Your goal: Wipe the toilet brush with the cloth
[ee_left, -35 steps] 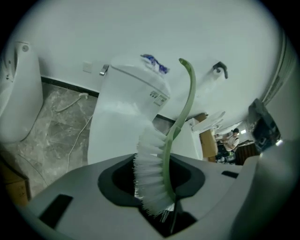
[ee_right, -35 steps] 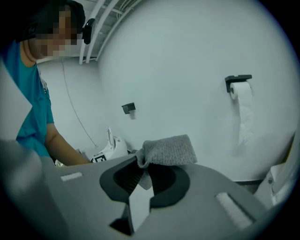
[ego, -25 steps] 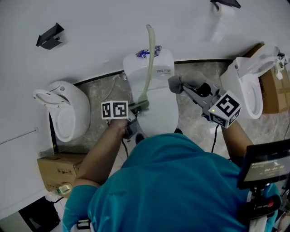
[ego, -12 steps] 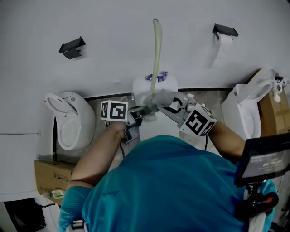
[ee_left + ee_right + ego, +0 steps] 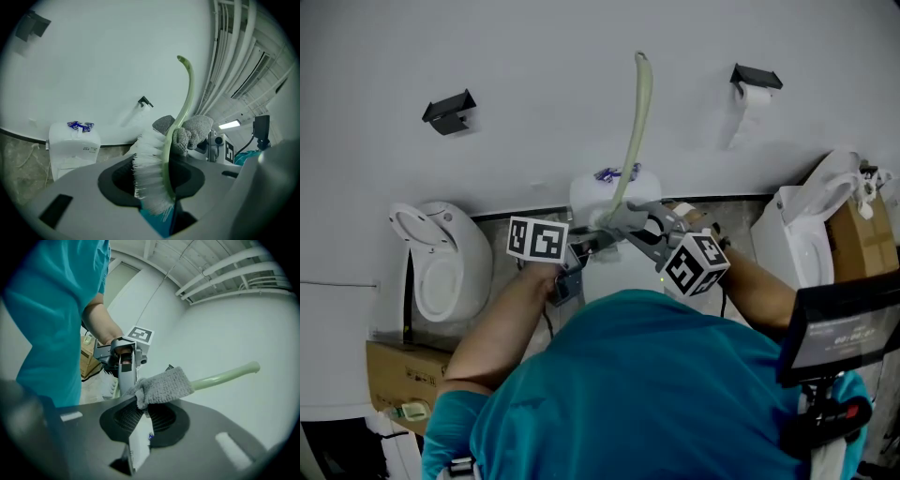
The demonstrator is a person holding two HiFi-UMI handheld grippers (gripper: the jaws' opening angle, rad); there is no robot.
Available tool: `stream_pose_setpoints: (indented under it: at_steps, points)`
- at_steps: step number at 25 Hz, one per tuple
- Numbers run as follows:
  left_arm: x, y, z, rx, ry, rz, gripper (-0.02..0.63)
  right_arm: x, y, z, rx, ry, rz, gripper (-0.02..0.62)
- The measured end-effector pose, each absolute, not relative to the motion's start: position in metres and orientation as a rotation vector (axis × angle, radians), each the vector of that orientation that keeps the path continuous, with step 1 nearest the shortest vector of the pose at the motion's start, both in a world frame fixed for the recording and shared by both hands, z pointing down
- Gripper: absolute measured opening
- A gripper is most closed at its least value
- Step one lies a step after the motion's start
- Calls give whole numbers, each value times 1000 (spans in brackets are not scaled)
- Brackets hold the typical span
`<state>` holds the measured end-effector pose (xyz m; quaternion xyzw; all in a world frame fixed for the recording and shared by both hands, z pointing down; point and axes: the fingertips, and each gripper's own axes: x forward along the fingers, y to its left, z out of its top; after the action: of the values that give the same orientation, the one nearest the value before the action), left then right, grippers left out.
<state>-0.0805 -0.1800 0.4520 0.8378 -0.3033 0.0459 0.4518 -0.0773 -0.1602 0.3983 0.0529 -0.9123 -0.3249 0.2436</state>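
The toilet brush has a pale green handle [image 5: 636, 122] that stands up along the wall in the head view. Its white bristles [image 5: 149, 176] sit between my left gripper's jaws. The left gripper [image 5: 586, 241] [image 5: 154, 185] is shut on the brush's head end. A grey cloth [image 5: 622, 217] [image 5: 194, 130] [image 5: 161, 387] is folded over the lower handle [image 5: 225, 376], just above the bristles. My right gripper [image 5: 633, 223] [image 5: 140, 416] is shut on that cloth and comes in from the right, facing the left gripper.
A white toilet cistern [image 5: 605, 190] stands straight ahead below the brush, with toilets at the left [image 5: 441, 262] and right [image 5: 797, 234]. Cardboard boxes [image 5: 398, 375] sit at both sides. A paper roll holder [image 5: 757, 80] and a black bracket [image 5: 450, 111] hang on the wall.
The left gripper has lifted the brush, so its handle now stands higher against the wall. The right gripper has swung left with the cloth and brought it onto the handle.
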Motion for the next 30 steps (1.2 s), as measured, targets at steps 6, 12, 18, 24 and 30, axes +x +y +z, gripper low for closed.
stream_pose_setpoints:
  at_steps: [6,12,18,24,30]
  points:
    - [-79,-182,457,2079,-740,145,160,-69,-172,390,236,-2483,-906,34]
    - [-78,-181,464,2079,-729,176,160,-63,-183,376,311,-2488,-912,34]
    - [-79,-181,469,2096,-749,230,160,-57,-191,363,366,-2494,-924,34]
    - [-85,-180,473,2116,-780,283,160,-56,-194,355,392,-2499,-933,34]
    - [-90,-181,479,2137,-813,351,160,-53,-197,349,420,-2499,-939,34]
